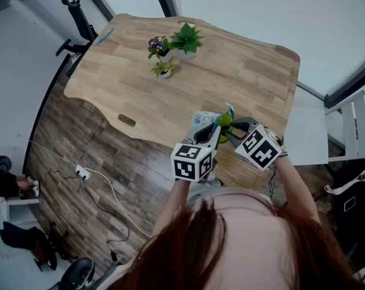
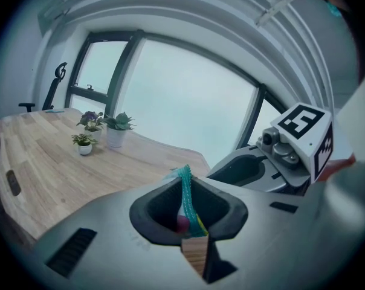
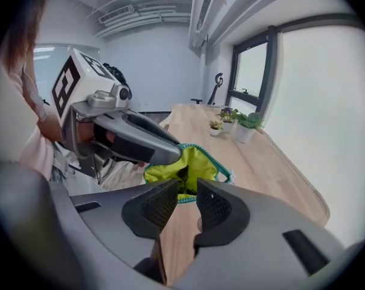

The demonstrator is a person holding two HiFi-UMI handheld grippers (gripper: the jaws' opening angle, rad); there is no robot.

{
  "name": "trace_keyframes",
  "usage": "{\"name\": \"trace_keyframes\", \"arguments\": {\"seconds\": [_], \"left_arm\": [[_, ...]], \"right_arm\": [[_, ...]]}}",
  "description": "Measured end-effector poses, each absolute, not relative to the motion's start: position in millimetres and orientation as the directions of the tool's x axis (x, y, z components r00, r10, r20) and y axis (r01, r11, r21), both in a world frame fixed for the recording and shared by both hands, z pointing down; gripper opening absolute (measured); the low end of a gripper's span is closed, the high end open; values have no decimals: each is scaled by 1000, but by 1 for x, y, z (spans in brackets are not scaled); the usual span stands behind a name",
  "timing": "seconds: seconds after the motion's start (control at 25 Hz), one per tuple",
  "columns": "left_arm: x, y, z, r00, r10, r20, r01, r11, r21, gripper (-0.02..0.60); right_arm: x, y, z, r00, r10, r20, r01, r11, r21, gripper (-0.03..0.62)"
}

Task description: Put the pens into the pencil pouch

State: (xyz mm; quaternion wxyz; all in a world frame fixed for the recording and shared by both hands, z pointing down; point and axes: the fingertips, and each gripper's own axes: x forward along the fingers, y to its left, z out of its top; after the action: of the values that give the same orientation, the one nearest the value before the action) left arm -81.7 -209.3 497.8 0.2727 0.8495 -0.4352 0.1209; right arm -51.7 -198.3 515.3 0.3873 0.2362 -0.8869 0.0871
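Observation:
The pencil pouch (image 1: 225,122), lime green inside with a teal zipper, hangs over the wooden table's near edge. My left gripper (image 1: 217,130) is shut on the pouch's zipper rim (image 2: 185,189), with the teal strip pinched between its jaws (image 2: 188,215). In the right gripper view the pouch (image 3: 200,161) gapes open towards me, and dark shapes lie inside that I cannot make out. My right gripper (image 3: 184,205) stands open just in front of that mouth, with nothing between its pads. It also shows beside the left one as the right gripper (image 1: 232,133).
Three small potted plants (image 1: 170,47) stand at the far middle of the wooden table (image 1: 243,71). A teal stick-like item (image 1: 104,36) lies at its far left corner. A white stand (image 1: 306,132) is at the right, and a cable with a power strip (image 1: 81,173) lies on the floor.

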Motion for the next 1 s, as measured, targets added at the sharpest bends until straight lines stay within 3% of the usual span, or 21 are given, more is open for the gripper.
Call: {"name": "trace_keyframes", "arguments": {"seconds": [0.48, 1.0], "left_arm": [[-60, -215, 531, 614, -625, 482, -789, -460, 408, 43], [-34, -194, 600, 588, -539, 603, -805, -466, 368, 55]], "right_arm": [[-10, -209, 491, -563, -567, 601, -707, 707, 4, 55], [23, -191, 480, -538, -641, 548, -778, 627, -30, 44]]}}
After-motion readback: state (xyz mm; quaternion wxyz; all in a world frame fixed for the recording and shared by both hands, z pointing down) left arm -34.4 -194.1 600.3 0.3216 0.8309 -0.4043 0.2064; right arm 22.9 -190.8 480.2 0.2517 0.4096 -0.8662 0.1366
